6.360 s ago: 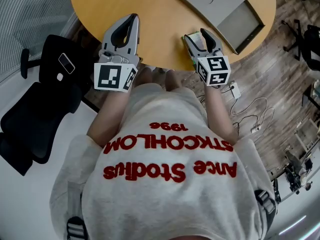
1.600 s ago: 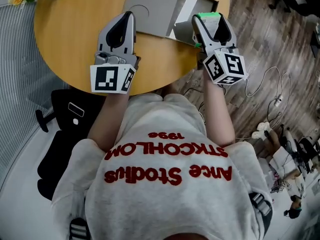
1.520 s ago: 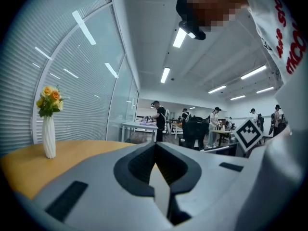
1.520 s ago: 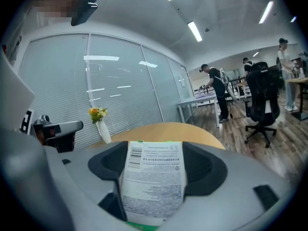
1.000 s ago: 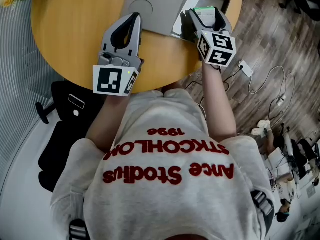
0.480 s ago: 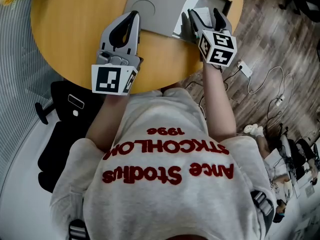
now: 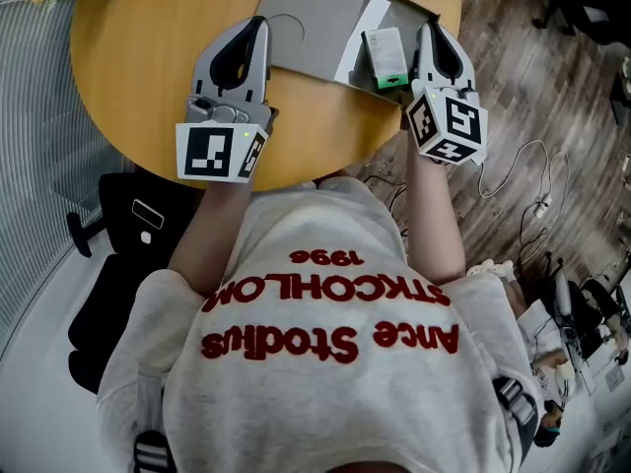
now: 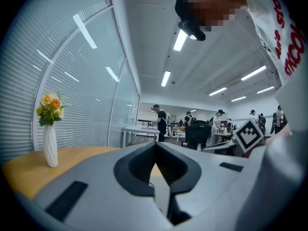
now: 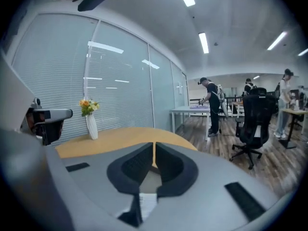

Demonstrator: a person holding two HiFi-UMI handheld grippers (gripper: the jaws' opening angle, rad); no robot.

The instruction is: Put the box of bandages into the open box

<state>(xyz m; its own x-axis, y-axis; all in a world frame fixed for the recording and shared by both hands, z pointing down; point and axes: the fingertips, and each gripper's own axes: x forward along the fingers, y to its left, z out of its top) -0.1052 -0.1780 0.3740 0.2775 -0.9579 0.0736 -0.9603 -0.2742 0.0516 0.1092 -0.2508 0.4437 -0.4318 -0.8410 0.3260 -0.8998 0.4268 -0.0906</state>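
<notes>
The round wooden surface (image 7: 138,67) fills the upper part of the head view, with the person's grey sweatshirt (image 7: 335,363) below it and a black office chair (image 7: 118,264) on the floor to the left. At the surface's far edge lies the open box (image 7: 301,23), grey, its lid folded flat to the left and its tray to the right.

The left tool (image 7: 256,26) hovers over the surface with its tips at the lid's near edge. Its own view shows the jaws pressed together with nothing between them. The right tool (image 7: 431,33) sits at the tray's right side. Its jaws are closing and meet tip to tip, empty.

The box of bandages (image 7: 384,57), white with a green end, lies inside the tray of the open box, just left of the right tool and apart from it. A white vase of yellow flowers (image 8: 49,146) stands at the surface's far left.
</notes>
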